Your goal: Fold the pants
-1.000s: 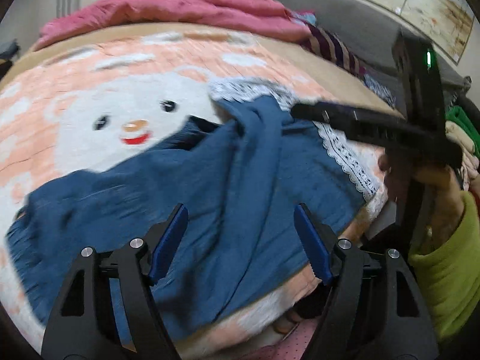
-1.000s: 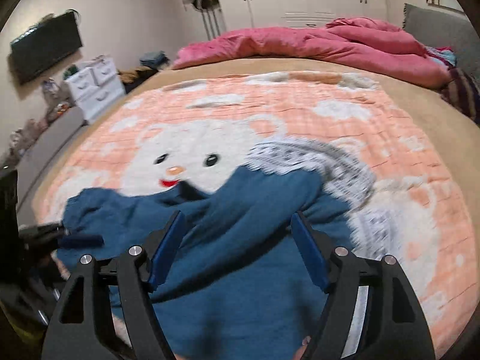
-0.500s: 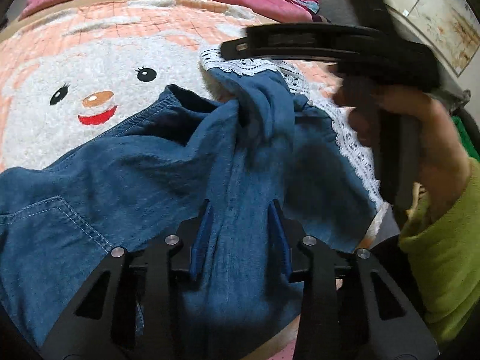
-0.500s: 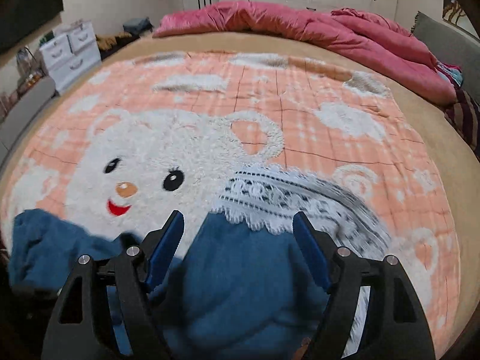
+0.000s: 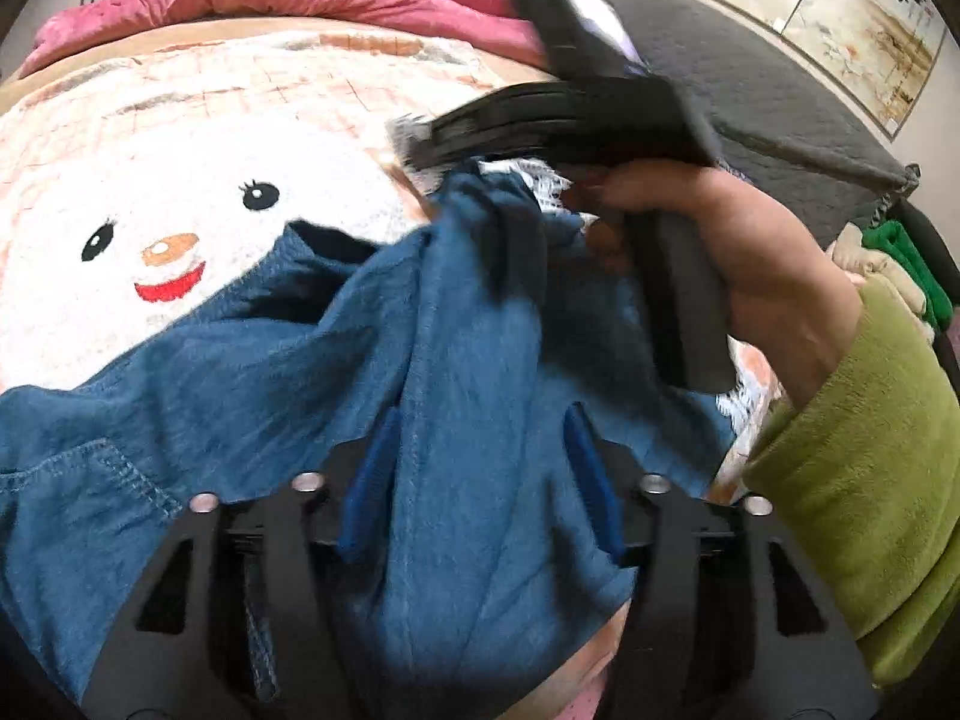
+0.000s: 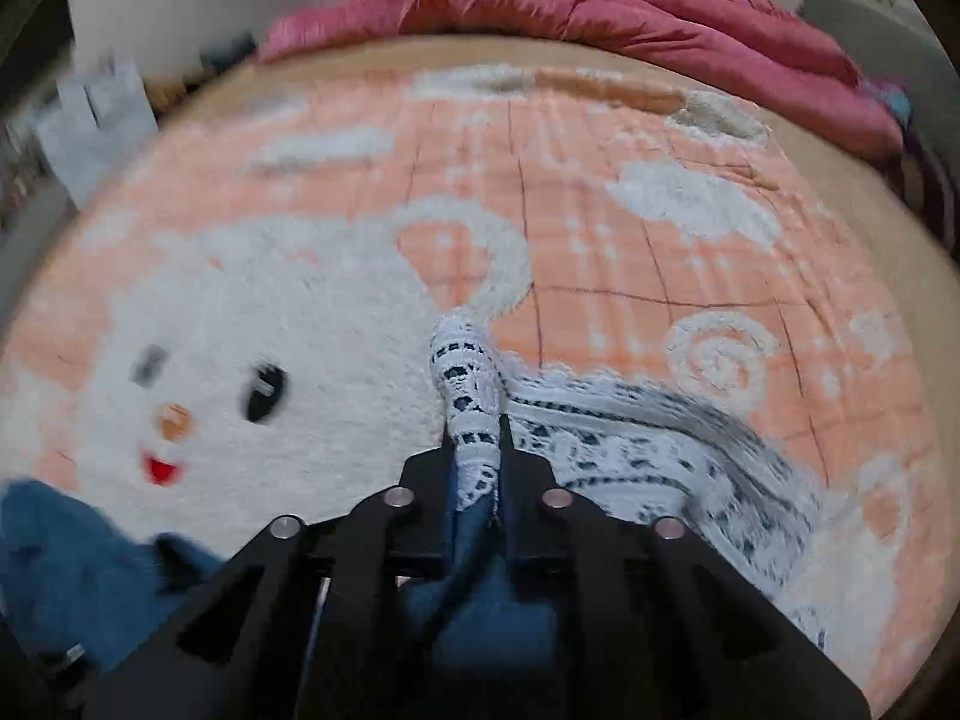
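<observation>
item 1: blue denim pants (image 5: 252, 372) with a white lace hem (image 6: 474, 402), lying crumpled on the near part of a bed, over a peach blanket (image 6: 630, 252) with a white cartoon face; a pink quilt (image 6: 600, 6) is heaped at the far side.

item 2: left claw (image 5: 474, 474), blue pads apart, jaws having just been opening; a ridge of denim runs between the pads, not pinched.

item 3: right claw (image 6: 475, 450), clenched on the lace hem, jaws having just been closing; lace stands up past the fingertips, denim bunches behind them.

containers: none visible.

left wrist view only: the right hand (image 5: 750, 276) in a green sleeve (image 5: 864, 480) gripping the right claw's handle above the pants; a stitched pocket (image 5: 90, 480); a dark grey headboard (image 5: 780, 96); folded green and cream cloth (image 5: 894, 264) at the right edge.

right wrist view only: the lace hem spreading flat to the right on the blanket; blurred pale furniture (image 6: 96, 114) by the far left wall.
</observation>
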{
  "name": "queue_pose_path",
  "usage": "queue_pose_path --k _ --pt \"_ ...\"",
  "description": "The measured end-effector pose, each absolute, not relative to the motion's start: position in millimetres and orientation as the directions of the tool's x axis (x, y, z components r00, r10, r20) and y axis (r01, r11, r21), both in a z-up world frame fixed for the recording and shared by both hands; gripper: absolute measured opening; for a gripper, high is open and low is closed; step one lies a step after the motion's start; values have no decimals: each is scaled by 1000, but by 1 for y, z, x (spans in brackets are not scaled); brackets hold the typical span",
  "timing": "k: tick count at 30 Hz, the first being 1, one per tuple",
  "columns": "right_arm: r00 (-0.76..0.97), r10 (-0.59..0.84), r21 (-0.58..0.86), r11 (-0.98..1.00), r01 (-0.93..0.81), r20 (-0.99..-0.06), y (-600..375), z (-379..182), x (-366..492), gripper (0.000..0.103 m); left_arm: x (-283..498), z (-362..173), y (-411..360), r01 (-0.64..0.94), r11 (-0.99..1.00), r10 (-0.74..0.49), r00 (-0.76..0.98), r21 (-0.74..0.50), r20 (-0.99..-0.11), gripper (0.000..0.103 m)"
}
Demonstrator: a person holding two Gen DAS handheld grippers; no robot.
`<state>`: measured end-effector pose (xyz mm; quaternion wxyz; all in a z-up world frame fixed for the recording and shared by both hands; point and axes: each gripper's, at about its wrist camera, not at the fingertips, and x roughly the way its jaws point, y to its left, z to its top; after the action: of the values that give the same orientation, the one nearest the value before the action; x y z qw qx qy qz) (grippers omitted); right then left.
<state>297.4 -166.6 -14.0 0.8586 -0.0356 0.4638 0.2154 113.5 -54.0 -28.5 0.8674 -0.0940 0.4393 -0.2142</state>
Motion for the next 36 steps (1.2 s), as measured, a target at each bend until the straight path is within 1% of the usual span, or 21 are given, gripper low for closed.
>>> queue_pose_path --k 1,3,5,8,10,11,12,13,16,18,23,25,28,29,30,31,33,34,36 --pt "482 366 174 901 -396 -796 -176 -7 294 9 116 -28 -55 292 891 -454 530 -349 -716 51" --pt "499 412 237 895 -378 -763 -196 10 287 9 116 -25 -58 301 894 -447 551 -332 -705 55" --pt "511 460 306 882 -359 -727 -218 23 278 9 119 -29 -63 307 898 -438 561 -315 -702 56" --pt "539 465 328 884 -334 -702 -237 37 267 9 120 -30 -67 333 887 -459 561 -320 -689 55" --pt "552 470 345 882 -320 -689 -248 41 263 9 120 -29 -72 363 878 -472 559 -311 -682 30" --pt "559 475 362 880 -308 -680 -256 43 260 9 118 -30 -72 373 878 -472 558 -302 -683 10" --pt "568 479 382 878 -290 -670 -264 44 255 9 118 -30 -76 382 877 -470 555 -291 -687 4" --pt "573 483 399 874 -277 -662 -271 44 251 9 118 -31 -78 396 876 -466 544 -276 -698 1" --pt "601 484 495 853 -164 -636 -307 39 223 9 114 -27 -77 428 861 -483 515 -275 -708 0" --pt "615 474 534 840 -101 -630 -325 32 201 9 107 -20 -79 456 856 -476 515 -243 -712 0" --pt "616 435 573 819 32 -657 -353 6 139 9 94 -23 -73 492 839 -487 487 -233 -725 0" --pt "609 435 576 816 45 -664 -356 0 125 10 91 -25 -78 509 832 -485 474 -220 -735 0" --pt "606 430 580 812 65 -669 -362 -5 116 15 84 -28 -82 529 825 -477 462 -199 -748 0" --pt "608 417 580 810 88 -675 -366 -6 115 27 83 -28 -83 531 825 -471 461 -192 -752 0" --pt "614 408 582 806 104 -675 -370 -5 114 46 83 -29 -84 531 827 -466 461 -186 -755 0" --pt "624 401 586 802 115 -671 -374 -5 113 50 82 -30 -83 532 827 -462 458 -182 -760 0" --pt "631 392 598 789 144 -669 -384 -7 111 50 80 -30 -80 527 832 -450 453 -176 -770 0" --pt "625 396 597 790 142 -673 -386 -8 111 47 78 -30 -78 524 834 -445 451 -174 -774 0" --pt "602 422 590 801 103 -678 -385 -10 111 17 75 -28 -74 523 834 -446 448 -177 -775 0"
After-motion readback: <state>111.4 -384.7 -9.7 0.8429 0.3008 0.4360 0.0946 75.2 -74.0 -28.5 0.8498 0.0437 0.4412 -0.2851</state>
